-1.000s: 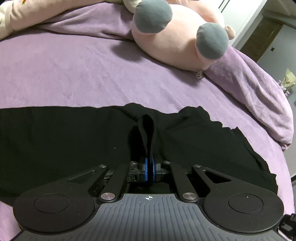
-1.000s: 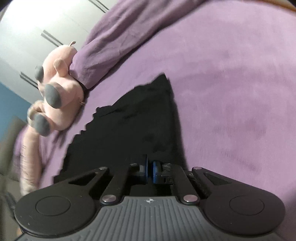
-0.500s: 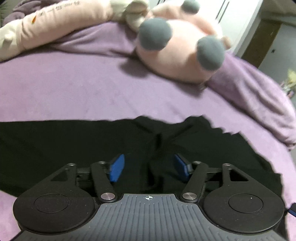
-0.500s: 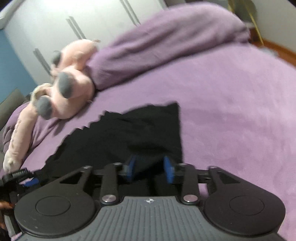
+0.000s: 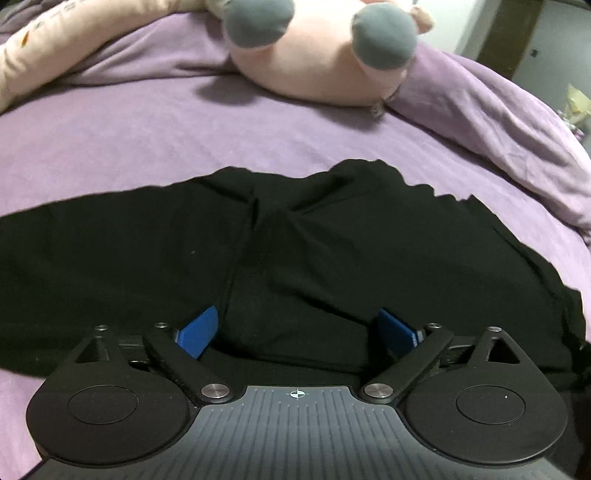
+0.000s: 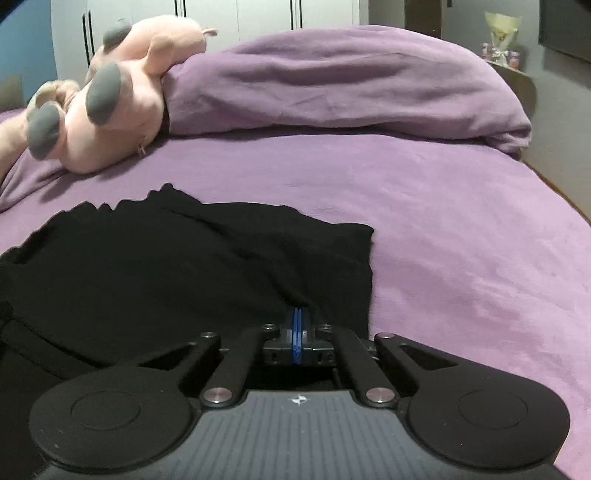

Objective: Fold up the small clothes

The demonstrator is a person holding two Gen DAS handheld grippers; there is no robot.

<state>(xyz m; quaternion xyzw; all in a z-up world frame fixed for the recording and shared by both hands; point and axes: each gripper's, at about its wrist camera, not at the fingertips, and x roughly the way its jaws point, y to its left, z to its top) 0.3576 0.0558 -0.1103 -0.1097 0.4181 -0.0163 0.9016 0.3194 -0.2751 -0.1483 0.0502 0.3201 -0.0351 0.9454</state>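
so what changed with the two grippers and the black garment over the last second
The left gripper let go of the pinched fold; its jaws have just opened wide and the black garment lies flat. The right gripper opened briefly, then closed again, its pads pinching the cloth's near edge. The plush toy and purple blanket stayed put.

Bedroom, purple bed (image 6: 461,229), plush toy (image 5: 317,62), wardrobe doors (image 6: 236,14)

Garment (image 5: 147,258): plain black, no pattern. Bed cover (image 5: 110,140): solid purple; bunched duvet (image 6: 351,81) matching purple. Plush toy (image 5: 314,66): pale pink with grey feet. Left gripper (image 5: 295,332) and right gripper (image 6: 297,325): black bodies, blue pads. Wardrobe doors (image 6: 258,14): white.
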